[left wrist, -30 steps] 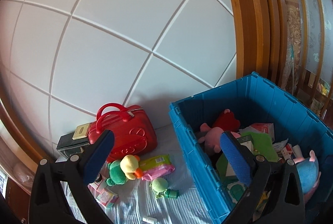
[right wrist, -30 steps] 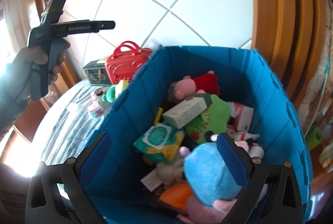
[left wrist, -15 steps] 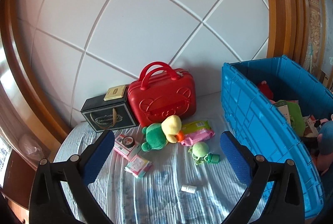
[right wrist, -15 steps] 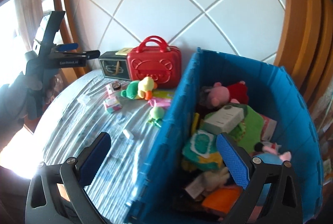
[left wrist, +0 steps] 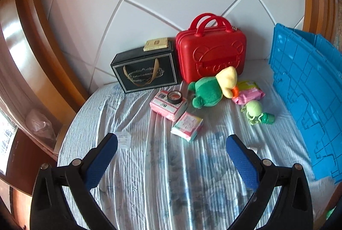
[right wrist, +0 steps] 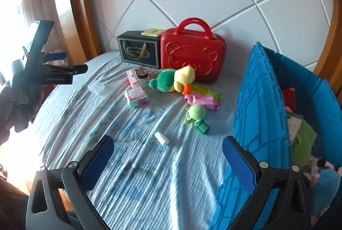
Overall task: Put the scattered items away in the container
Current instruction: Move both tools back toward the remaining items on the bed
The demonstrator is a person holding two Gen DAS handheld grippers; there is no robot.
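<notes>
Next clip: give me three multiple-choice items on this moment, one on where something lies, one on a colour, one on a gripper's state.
1. Where is the roll of tape?
A. on the pink box
B. inside the crate
C. on the red case

2. What colour is the crate?
A. red
B. blue
C. white

3. How does the left gripper stand?
A. shut on the plush duck
B. shut on nothing
C. open, holding nothing

Answers:
1 A, the tape sits on top of the pink box beside the plush duck.
2 B, its ribbed walls are blue in both views.
3 C, its fingers are wide apart with only the bedsheet between them.
</notes>
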